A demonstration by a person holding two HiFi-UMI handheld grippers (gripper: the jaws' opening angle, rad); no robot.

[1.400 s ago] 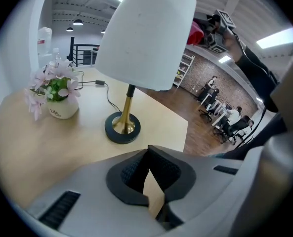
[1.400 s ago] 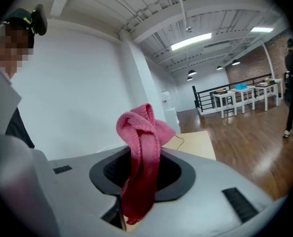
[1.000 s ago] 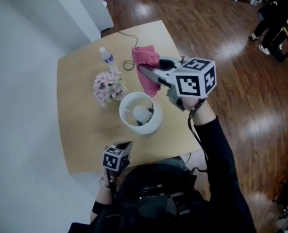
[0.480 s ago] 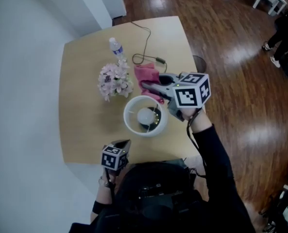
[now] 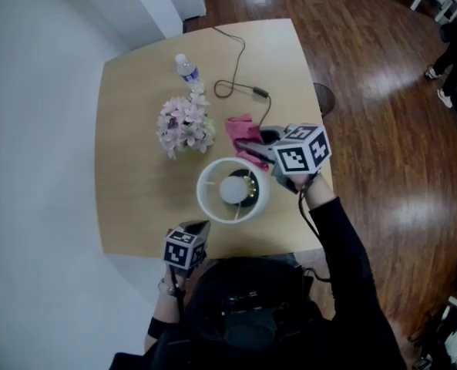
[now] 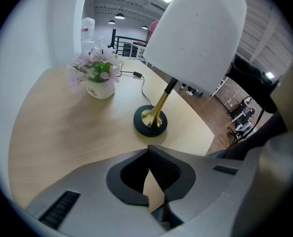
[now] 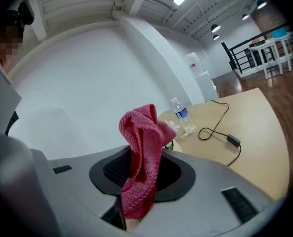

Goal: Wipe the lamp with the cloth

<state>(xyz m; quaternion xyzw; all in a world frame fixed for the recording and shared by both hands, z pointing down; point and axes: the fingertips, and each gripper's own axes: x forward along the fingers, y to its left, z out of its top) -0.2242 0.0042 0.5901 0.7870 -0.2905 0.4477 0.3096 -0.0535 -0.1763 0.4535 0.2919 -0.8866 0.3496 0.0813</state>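
Cloth (image 5: 242,129) lowered beside lamp (image 5: 213,200), clamped between fingers of right gripper (image 5: 251,146) | left gripper (image 6: 149,154) unmoved, fingers together

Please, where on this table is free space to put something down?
Bare: the left strip of the table, beside the flowers and lamp, and the far corner beyond the cable. Crowded: between flowers, lamp and cloth.

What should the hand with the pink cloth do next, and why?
Probably ease the right gripper toward the lamp shade until the pink cloth touches it: the cloth is gripped and sits beside the shade, seemingly not yet touching.
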